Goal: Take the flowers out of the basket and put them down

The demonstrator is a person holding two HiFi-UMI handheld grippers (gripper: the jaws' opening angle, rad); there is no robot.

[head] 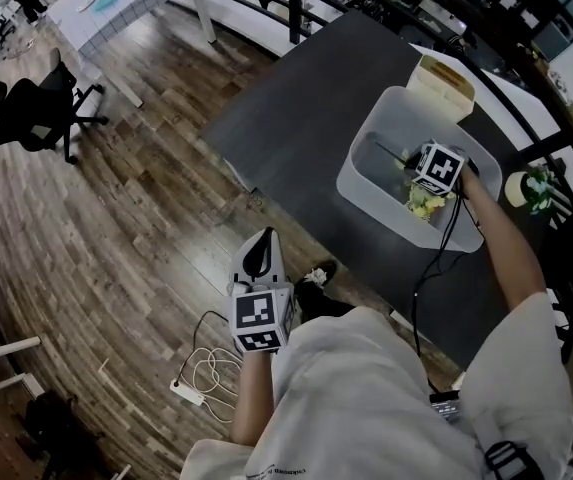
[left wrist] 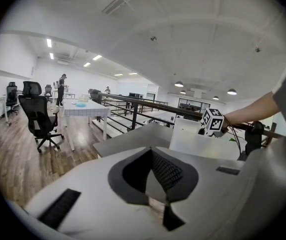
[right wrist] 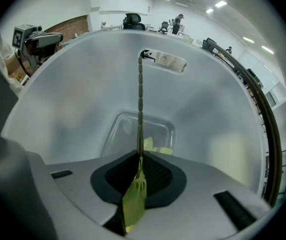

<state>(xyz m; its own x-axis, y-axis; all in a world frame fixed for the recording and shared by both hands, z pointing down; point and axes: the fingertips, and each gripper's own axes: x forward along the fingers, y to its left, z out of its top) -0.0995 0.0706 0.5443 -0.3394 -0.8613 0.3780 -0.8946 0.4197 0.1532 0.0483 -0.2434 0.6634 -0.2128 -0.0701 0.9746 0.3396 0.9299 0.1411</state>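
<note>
Reaching down into the white basket on the dark tabletop, the right gripper has its fingers nearly closed and pinched on a thin green flower stem, with a yellow-green leaf caught between the pads and pale blooms hanging just below inside the basket. The left gripper is held low by the person's body, over the wooden floor, its fingers pressed together on nothing.
</note>
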